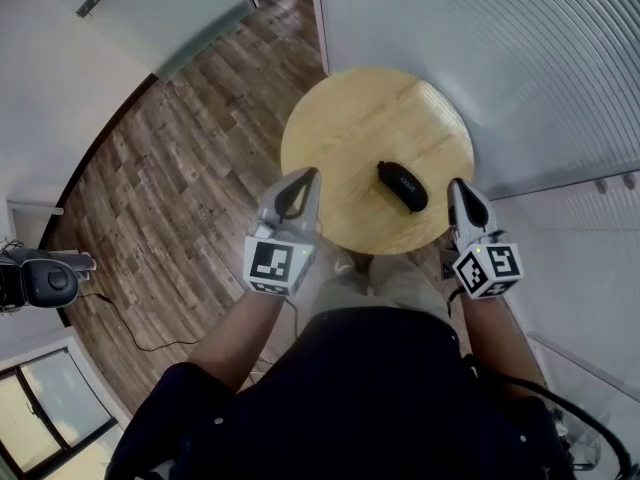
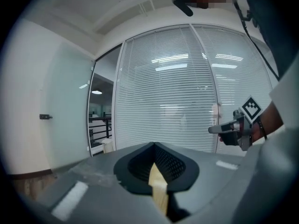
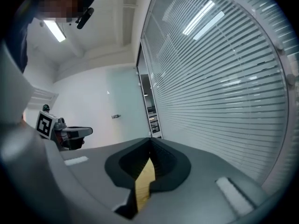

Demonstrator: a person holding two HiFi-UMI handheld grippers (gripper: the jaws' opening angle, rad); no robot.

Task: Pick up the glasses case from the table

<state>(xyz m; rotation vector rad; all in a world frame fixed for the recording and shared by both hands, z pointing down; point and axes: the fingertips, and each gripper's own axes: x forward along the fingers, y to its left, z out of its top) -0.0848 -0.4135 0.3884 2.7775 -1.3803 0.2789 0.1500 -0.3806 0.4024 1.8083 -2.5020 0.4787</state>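
Observation:
A black glasses case point(image 1: 402, 186) lies on the round wooden table point(image 1: 345, 118), toward its near right side. My left gripper point(image 1: 311, 174) hovers at the table's near left edge, its jaws closed together with nothing in them. My right gripper point(image 1: 457, 184) hangs at the near right edge, just right of the case and apart from it, also shut and empty. In the left gripper view my jaws point(image 2: 154, 145) meet at the tip, and a strip of table shows below them. The right gripper view shows the same at my right gripper point(image 3: 150, 139). The case appears in neither gripper view.
Glass walls with slatted blinds point(image 1: 520, 58) run close behind and to the right of the table. Wood plank floor point(image 1: 180, 168) spreads to the left. A black device point(image 1: 40, 280) with a cable sits at the far left. The person's legs point(image 1: 390, 288) stand against the table's near edge.

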